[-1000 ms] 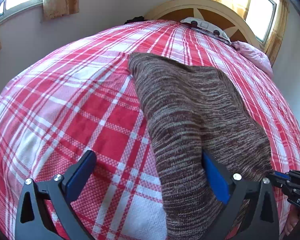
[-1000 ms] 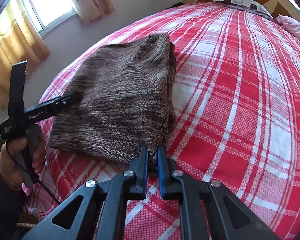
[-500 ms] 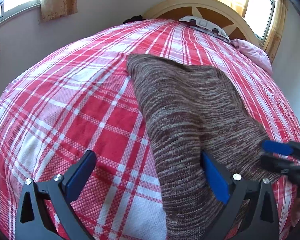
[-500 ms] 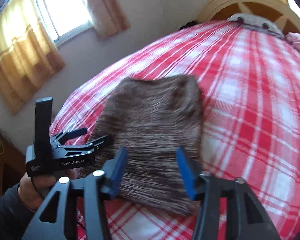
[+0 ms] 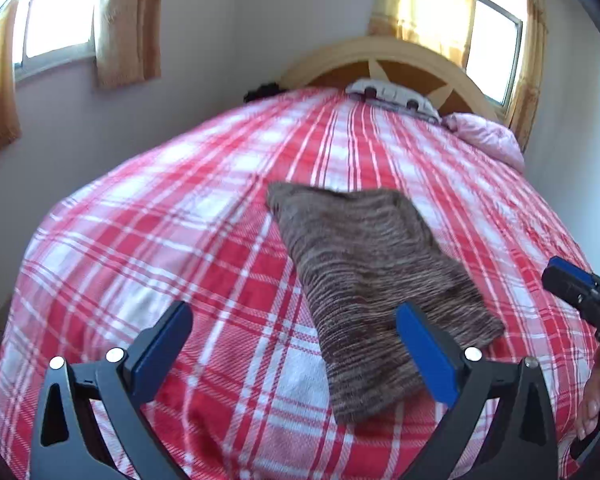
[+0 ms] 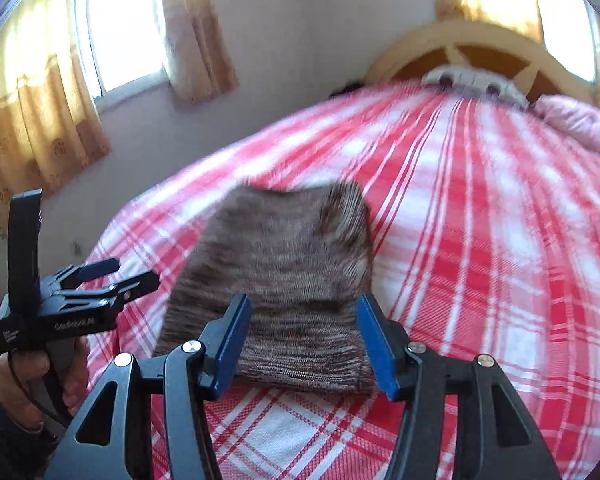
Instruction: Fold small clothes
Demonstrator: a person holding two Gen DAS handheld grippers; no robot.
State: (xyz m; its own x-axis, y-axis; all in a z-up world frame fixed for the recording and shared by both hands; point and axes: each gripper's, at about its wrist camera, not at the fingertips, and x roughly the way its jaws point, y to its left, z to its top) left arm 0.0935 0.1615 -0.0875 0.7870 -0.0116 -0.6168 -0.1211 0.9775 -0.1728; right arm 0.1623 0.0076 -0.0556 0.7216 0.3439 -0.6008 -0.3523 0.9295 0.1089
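**Folded knit lay released on the bed, both tongs wide**

Left wrist view: the left gripper (image 5: 294, 346) stood with its blue-padded jaws spread wide and nothing pinched between them. The folded brown knit garment (image 5: 374, 280) lay flat on the red plaid bedspread (image 5: 160, 240), ahead of the tongs and toward their right jaw, whose pad overlapped the cloth's near edge in the picture without pressing it. The right gripper (image 5: 580, 290) showed at the right edge, beyond the garment's right side.

Right wrist view: the right gripper (image 6: 304, 336) had just been opening; its jaws stood about half apart and empty. The garment (image 6: 284, 276) lay directly ahead of them on the bedspread (image 6: 480, 240), its near folded edge spanning the gap between the pads, below them and unheld. The left gripper (image 6: 120, 274), jaws parted, hovered off the garment's left edge, gripped by a hand (image 6: 32, 380). The picture was somewhat blurred.
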